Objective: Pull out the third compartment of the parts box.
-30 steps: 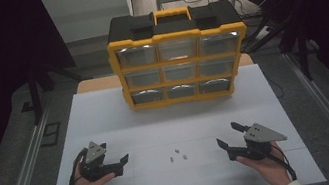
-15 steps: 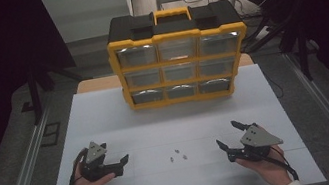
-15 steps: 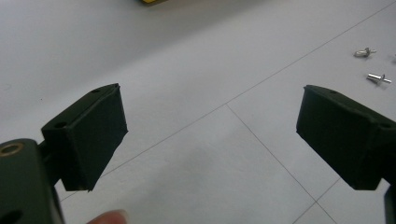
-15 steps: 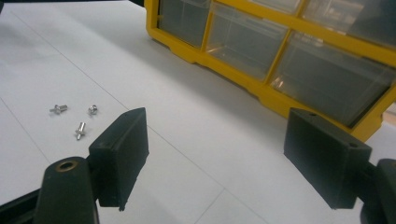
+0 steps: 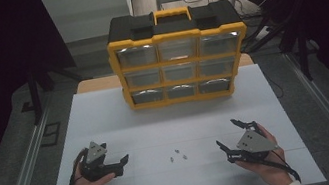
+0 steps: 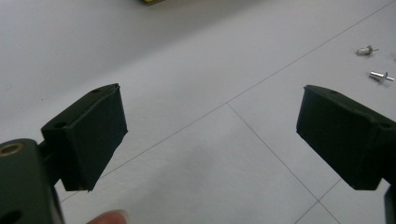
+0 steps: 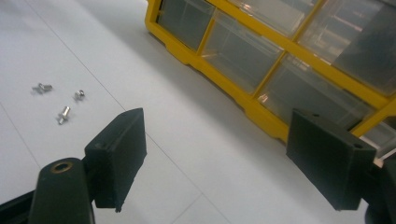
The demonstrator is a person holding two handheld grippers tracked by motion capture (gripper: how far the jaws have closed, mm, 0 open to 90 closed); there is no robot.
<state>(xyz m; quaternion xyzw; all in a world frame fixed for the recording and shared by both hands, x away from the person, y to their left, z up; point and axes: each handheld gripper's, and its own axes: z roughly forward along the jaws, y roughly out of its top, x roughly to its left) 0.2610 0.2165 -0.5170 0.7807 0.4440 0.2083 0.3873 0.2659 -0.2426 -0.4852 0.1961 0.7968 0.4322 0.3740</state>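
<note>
Legible text: none. No readable label, brand, number or sign on any item or surface pictured.

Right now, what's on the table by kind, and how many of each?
Small silver screws: 3
Yellow and black drawer organiser: 1
Handheld grippers: 2, left gripper and right gripper, both open with nothing between the jaws
Total: 6

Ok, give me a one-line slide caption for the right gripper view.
Open right gripper over the white table, three small screws to its left, yellow organizer beyond.
</note>
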